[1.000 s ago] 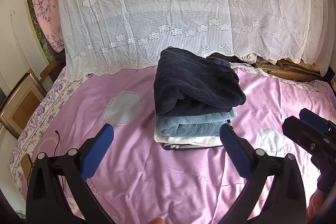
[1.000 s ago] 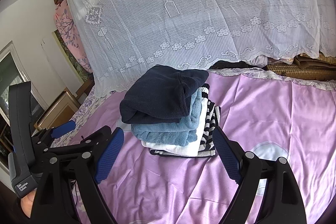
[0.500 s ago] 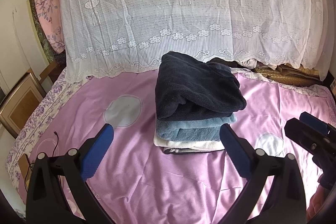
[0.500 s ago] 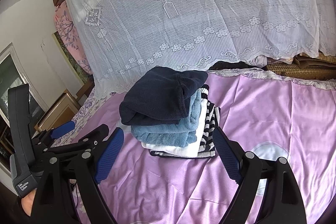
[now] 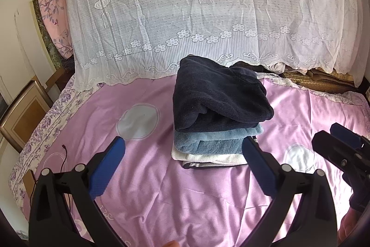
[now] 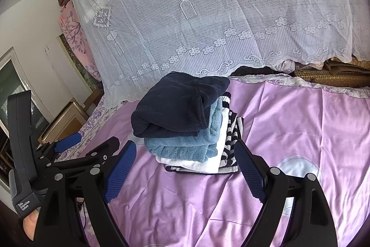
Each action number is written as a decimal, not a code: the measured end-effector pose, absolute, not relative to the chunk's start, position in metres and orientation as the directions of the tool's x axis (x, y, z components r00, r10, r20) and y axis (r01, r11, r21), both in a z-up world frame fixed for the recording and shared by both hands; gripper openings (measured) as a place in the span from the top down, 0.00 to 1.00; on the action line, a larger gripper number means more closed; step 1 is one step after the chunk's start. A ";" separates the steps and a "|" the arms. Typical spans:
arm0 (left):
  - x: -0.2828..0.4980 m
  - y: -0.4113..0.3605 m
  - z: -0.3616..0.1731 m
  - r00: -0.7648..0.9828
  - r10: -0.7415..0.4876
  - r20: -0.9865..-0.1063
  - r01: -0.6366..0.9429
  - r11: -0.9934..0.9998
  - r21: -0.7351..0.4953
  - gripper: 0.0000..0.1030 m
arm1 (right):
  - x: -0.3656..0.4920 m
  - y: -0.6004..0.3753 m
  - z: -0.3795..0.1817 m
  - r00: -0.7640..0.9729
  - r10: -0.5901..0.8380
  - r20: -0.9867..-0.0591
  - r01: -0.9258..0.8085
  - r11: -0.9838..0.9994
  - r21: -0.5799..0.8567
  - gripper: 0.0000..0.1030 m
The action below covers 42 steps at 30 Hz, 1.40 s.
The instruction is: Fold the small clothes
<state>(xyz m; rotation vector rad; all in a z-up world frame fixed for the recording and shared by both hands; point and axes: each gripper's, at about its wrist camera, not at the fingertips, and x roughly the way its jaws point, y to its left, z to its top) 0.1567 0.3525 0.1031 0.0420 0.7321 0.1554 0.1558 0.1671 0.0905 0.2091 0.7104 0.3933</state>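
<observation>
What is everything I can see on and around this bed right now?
folded clothes: four stacked; navy top, blue, white, striped bottom; mid-bed
bedsheet: one, pink-purple, under the stack
lace cover: one, white, draped behind the stack
floral pillow: one, pink, far left
wooden frame: one, brown, left of the bed
left hand-held gripper: one, black with blue pads, open, empty
right hand-held gripper: one, same colours, open, empty

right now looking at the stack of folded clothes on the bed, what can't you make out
- Striped garment at the bottom: mostly covered by the white one in both views.
- Far side of the navy fleece: hidden by the stack itself.
- What lies under the lace cover: veiled.
- Woven things at the bed's head: tucked under the lace edge.
- Right gripper handle: cut off by the frame edge.
</observation>
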 end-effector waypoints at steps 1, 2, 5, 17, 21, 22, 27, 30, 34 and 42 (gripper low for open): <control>0.157 0.353 0.103 0.732 0.156 -0.663 -0.128 0.988 0.092 0.04 | 0.156 0.167 0.090 0.689 0.419 -0.591 -0.276 0.906 0.320 0.15; 0.157 0.353 0.103 0.731 0.157 -0.664 -0.129 0.987 0.091 0.04 | 0.156 0.166 0.090 0.689 0.418 -0.591 -0.274 0.906 0.322 0.15; 0.157 0.353 0.102 0.728 0.159 -0.667 -0.131 0.987 0.092 0.04 | 0.156 0.166 0.090 0.689 0.418 -0.593 -0.274 0.907 0.321 0.15; 0.158 0.354 0.101 0.724 0.161 -0.671 -0.134 0.987 0.091 0.04 | 0.156 0.167 0.090 0.687 0.422 -0.591 -0.278 0.905 0.322 0.15; 0.158 0.354 0.101 0.725 0.161 -0.670 -0.133 0.987 0.093 0.04 | 0.156 0.166 0.090 0.686 0.424 -0.591 -0.280 0.904 0.324 0.15; 0.158 0.354 0.101 0.724 0.161 -0.670 -0.133 0.987 0.093 0.04 | 0.157 0.166 0.090 0.686 0.424 -0.592 -0.279 0.904 0.324 0.15; 0.159 0.353 0.101 0.722 0.162 -0.673 -0.135 0.986 0.093 0.04 | 0.157 0.166 0.090 0.686 0.424 -0.591 -0.280 0.904 0.324 0.15; 0.159 0.353 0.101 0.722 0.163 -0.673 -0.136 0.986 0.094 0.04 | 0.157 0.165 0.090 0.685 0.426 -0.591 -0.281 0.903 0.325 0.15; 0.160 0.353 0.100 0.721 0.164 -0.674 -0.135 0.986 0.096 0.04 | 0.157 0.165 0.089 0.683 0.427 -0.592 -0.281 0.902 0.326 0.15; 0.162 0.353 0.096 0.713 0.164 -0.682 -0.134 0.986 0.096 0.04 | 0.159 0.164 0.087 0.684 0.424 -0.594 -0.272 0.903 0.333 0.15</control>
